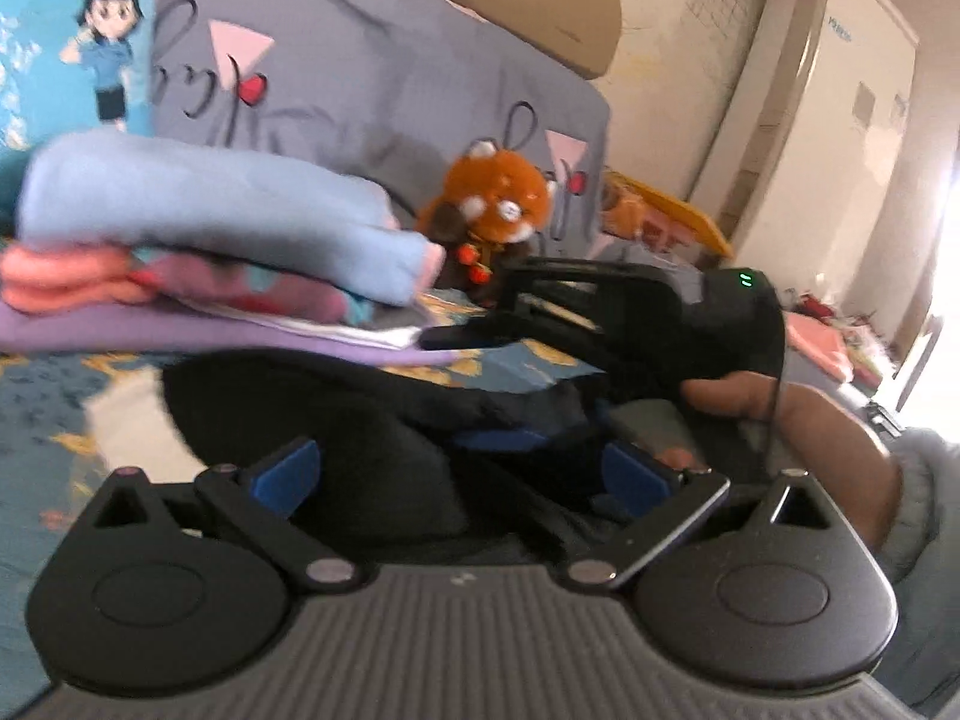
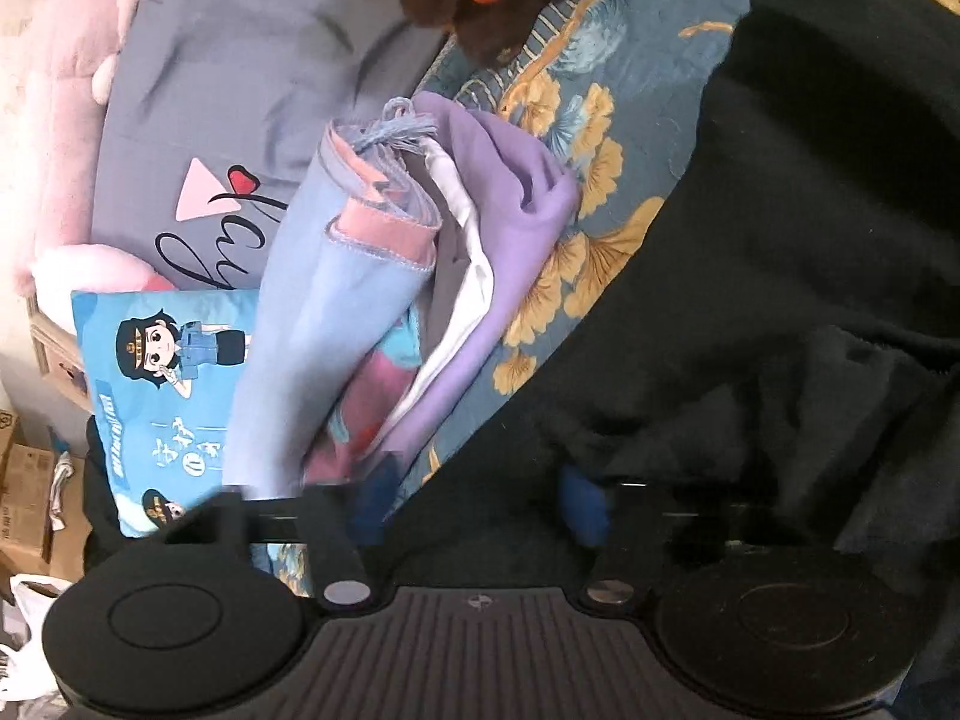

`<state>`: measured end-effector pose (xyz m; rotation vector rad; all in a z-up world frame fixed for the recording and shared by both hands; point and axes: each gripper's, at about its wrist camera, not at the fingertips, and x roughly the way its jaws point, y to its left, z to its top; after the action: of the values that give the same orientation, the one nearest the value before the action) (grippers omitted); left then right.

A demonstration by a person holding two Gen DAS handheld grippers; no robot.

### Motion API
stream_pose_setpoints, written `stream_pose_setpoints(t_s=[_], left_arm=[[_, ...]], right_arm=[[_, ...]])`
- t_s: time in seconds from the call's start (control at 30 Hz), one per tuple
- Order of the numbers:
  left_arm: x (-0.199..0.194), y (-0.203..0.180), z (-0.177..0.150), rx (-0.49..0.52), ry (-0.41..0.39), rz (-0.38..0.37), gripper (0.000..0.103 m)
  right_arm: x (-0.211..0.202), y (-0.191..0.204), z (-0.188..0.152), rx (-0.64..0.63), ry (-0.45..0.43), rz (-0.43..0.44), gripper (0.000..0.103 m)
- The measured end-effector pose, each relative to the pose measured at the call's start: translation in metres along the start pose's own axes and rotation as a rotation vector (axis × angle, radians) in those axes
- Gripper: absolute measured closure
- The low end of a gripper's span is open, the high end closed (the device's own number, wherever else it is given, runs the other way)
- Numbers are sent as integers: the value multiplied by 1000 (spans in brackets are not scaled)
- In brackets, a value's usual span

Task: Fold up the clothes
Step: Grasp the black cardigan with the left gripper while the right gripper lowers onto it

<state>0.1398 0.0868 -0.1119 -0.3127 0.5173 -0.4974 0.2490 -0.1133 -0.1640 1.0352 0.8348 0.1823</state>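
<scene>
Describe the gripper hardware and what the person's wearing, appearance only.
Both grippers are black: ribbed grey-black body, two round discs, bar linkages with silver pivot pins, blue pads on the fingers. Seen from the left gripper, the right gripper has a small green indicator light. The person's sleeve is grey. No cables visible.

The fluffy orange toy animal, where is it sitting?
In the left wrist view, the orange plush sits mid-frame against the grey pillow, just right of the folded clothes stack.

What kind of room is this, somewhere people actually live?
Most likely a bedroom in a home: a floral bedspread, a grey pillow with a plush toy beside it, and a stack of folded clothes.
</scene>
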Motion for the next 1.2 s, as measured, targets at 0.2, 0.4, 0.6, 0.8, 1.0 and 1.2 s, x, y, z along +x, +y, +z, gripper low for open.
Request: stream_pose_setpoints(t_s=[0.2, 0.4, 0.6, 0.8, 1.0, 1.2], left_arm=[[16, 8, -6, -63, 9, -49, 1], [34, 18, -1, -110, 3, -42, 1], [47, 9, 6, -92, -29, -115, 1], [56, -4, 5, 17, -44, -62, 0], [69, 20, 6, -99, -34, -34, 1], [75, 36, 7, -72, 39, 15, 1]], right_arm=[[-13, -9, 2, -22, -44, 46, 103], [-38, -22, -4, -25, -40, 38, 102], [-47, -29, 8, 15, -38, -1, 24], [-29, 21, 26, -208, 13, -14, 24], [16, 32, 31, -127, 189, 7, 25], [44, 7, 34, 55, 246, 10, 29]])
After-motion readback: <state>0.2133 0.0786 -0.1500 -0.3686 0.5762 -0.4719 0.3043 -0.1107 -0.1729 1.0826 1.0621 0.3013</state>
